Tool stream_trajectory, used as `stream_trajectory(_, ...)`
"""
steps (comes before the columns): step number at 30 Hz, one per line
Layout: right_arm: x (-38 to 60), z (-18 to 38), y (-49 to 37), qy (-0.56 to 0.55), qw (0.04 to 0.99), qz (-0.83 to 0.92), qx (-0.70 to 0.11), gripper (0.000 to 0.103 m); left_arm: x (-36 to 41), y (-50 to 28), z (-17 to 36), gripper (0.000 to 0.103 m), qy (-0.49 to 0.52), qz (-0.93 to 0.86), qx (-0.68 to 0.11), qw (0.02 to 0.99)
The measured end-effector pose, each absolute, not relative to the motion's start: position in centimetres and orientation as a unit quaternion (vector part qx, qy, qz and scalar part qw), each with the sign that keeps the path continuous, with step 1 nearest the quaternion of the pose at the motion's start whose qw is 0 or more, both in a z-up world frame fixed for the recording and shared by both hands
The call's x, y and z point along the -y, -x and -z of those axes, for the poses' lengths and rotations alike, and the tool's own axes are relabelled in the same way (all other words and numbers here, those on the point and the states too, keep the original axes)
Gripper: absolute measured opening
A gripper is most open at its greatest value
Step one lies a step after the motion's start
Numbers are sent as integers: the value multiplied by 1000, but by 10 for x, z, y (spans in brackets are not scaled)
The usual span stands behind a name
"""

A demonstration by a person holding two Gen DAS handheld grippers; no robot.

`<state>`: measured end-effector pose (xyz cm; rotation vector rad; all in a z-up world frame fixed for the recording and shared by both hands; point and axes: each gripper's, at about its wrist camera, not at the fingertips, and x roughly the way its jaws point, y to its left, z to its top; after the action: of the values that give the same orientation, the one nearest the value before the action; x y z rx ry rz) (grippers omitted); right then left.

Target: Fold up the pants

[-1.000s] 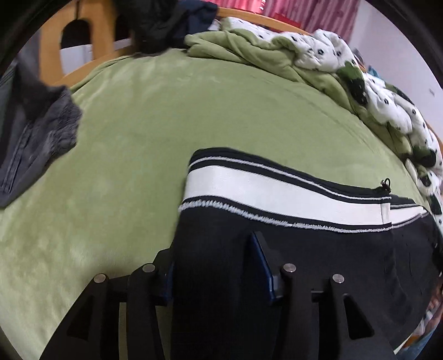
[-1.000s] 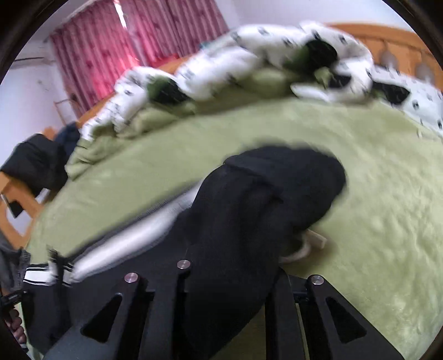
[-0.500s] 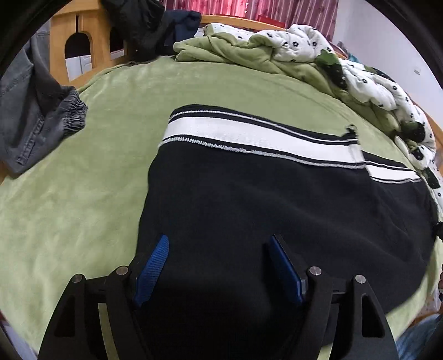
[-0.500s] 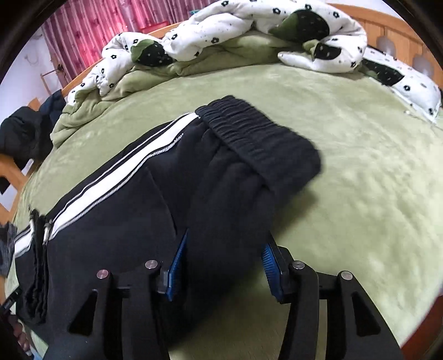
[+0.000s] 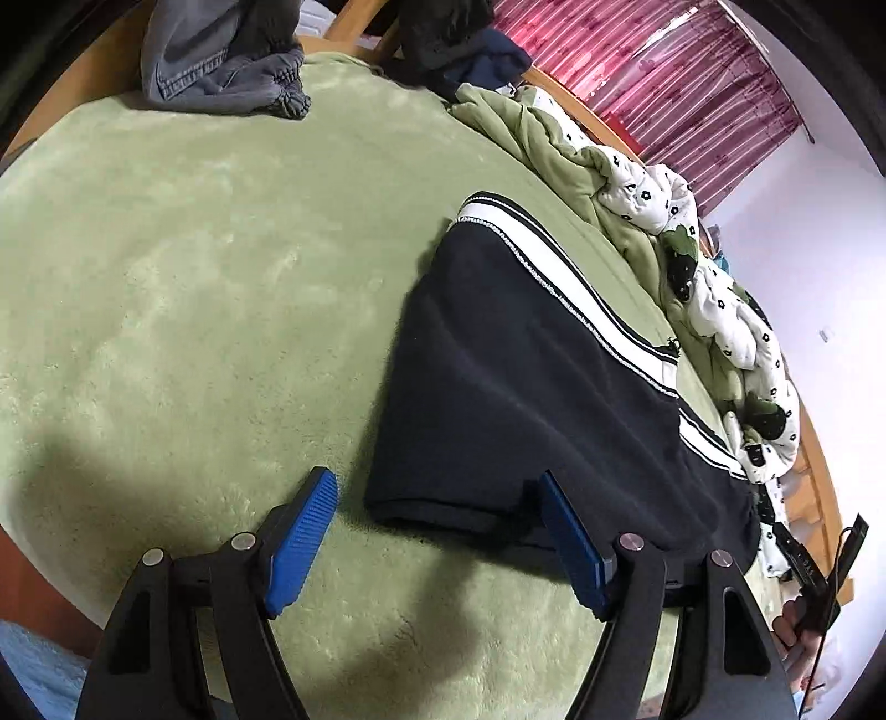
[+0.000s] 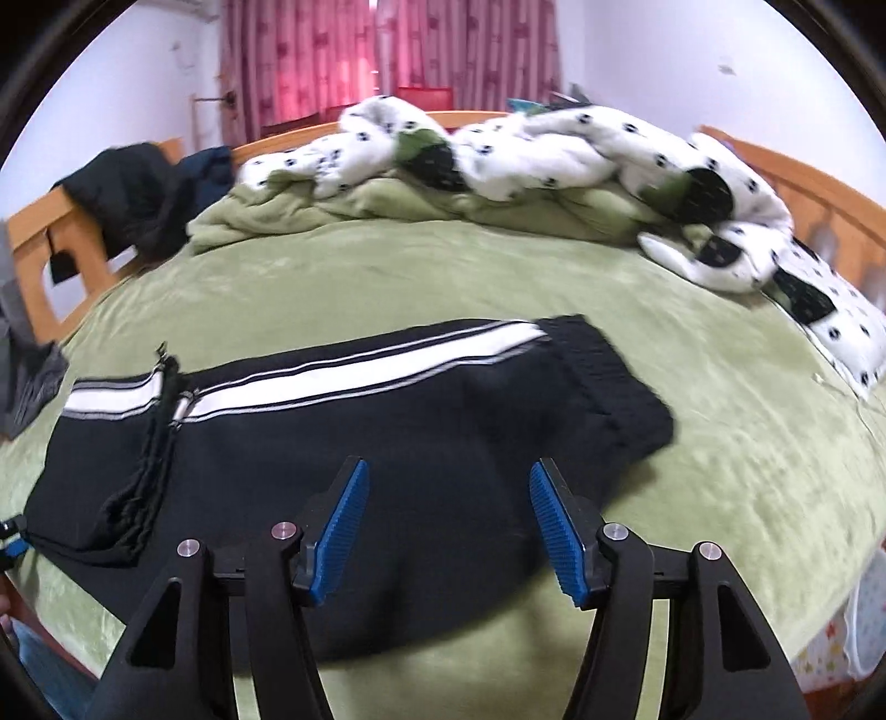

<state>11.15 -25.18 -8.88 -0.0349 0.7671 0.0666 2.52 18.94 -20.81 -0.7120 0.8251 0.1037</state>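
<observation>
1. Left wrist view: set low over the near edge of the bed (image 5: 194, 266), close to the black pants (image 5: 526, 399), facing along the open left tongs (image 5: 437, 545) towards the red curtain (image 5: 664, 83).
2. Right wrist view: set above the pants (image 6: 387, 443), looking over the open right tongs (image 6: 448, 531) across the bed (image 6: 720, 443) towards the curtain (image 6: 387, 50).
3. Shared ground: pants, green bedding, spotted duvet (image 5: 720, 310) (image 6: 554, 149), curtain.
</observation>
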Motion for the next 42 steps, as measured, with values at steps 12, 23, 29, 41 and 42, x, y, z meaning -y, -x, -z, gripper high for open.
stream_trajectory(12,244,109,-109,7,926,-29,-377,60,-187,-31,187,15,327,-106,-388,855)
stream_trajectory(23,280,109,-86,-14,935,-6,-356,60,-40,-84,54,11,208,41,-309,927)
stream_trajectory(29,310,94,-73,-54,938,5,-343,60,58,-132,74,10,210,163,-351,898)
stream_trajectory(41,323,113,-86,-170,901,-77,-391,61,51,-101,119,66,215,259,-406,850)
stream_trajectory(42,316,117,-89,-176,897,-87,-396,61,42,-94,114,66,204,238,-396,863)
